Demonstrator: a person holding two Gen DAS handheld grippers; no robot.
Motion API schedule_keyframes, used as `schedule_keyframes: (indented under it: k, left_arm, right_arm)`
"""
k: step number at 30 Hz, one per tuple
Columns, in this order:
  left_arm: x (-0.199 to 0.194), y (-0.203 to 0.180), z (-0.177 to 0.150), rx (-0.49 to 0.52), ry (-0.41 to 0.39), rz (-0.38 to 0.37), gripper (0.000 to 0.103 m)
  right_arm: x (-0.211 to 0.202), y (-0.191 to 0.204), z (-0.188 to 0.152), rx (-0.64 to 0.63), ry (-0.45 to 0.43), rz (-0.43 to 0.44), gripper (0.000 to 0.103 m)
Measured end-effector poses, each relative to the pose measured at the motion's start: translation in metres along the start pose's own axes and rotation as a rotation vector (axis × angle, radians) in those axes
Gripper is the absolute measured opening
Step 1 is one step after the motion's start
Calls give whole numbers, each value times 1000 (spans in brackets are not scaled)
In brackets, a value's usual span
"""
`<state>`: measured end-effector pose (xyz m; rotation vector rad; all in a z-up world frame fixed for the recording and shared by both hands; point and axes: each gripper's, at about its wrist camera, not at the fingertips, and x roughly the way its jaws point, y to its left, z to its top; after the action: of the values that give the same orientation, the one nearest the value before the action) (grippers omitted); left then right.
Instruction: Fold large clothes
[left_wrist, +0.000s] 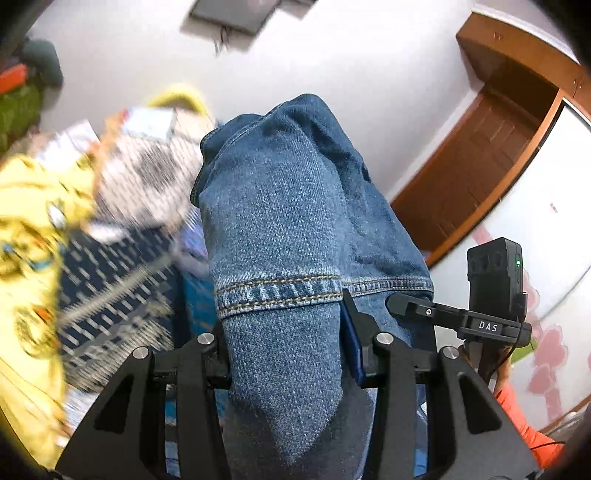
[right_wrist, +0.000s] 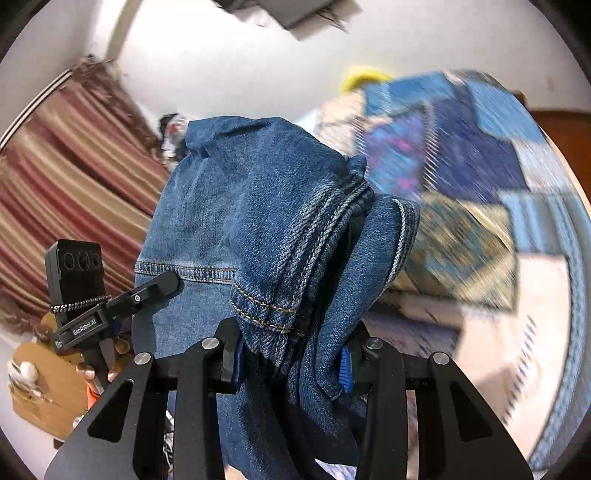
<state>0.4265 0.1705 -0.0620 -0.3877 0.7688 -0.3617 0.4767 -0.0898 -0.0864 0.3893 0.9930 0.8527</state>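
Blue denim jeans (left_wrist: 280, 206) fill the middle of the left wrist view, draped over and clamped between the fingers of my left gripper (left_wrist: 284, 354), with a stitched hem across them. In the right wrist view the same jeans (right_wrist: 251, 206) are bunched in thick folds and clamped in my right gripper (right_wrist: 291, 365). Both grippers hold the jeans up in the air, side by side. The other gripper shows at the edge of each view: the right one in the left wrist view (left_wrist: 458, 317), the left one in the right wrist view (right_wrist: 122, 302).
A bed with a blue patchwork cover (right_wrist: 480, 177) lies below. Yellow cloth (left_wrist: 26, 229) and patterned clothes (left_wrist: 147, 177) are piled on it. A wooden door (left_wrist: 480, 158), white walls and a striped curtain (right_wrist: 66, 166) surround it. The background is blurred.
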Motion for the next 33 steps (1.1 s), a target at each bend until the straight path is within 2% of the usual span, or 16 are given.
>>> schedule_keyframes:
  k: [4,9,15,21,24,27,29,30,31,33]
  left_arm:
    - [-25,37,18,0,-54,48,43]
    - [-23,98,24,-56,-47,97,43]
    - [15,179,10,-138,44,159,43]
    - [76,247,-35,-260,193,201,45]
    - [75,241,-46,-203,150,208,55]
    - [76,225,-50,-129,160,315,66]
    - [74,217,-54,-112,160,370,72]
    - [74,214,-57,-110,162,386,75]
    - [74,212,-60,-108,163,401,82]
    - [71,207,-68,-99,174,427,91]
  right_arm:
    - [36,26,23,-45,-11,26,34]
    - [102,38,35,-59,24,41,34]
    - [184,21,28,-18,112,26,34]
    - [260,-12,8,-27,262,-96,34]
    - [261,-19,-3,-82,246,-121,37]
    - [256,-24,-4,-80,267,-119,41]
    - [251,-17,-7,-102,263,-156,49]
    - [245,-12,-10,-116,261,-188,56]
    - [243,-8,-12,-125,260,-209,65]
    - [236,-6,-22,-147,273,-253,73]
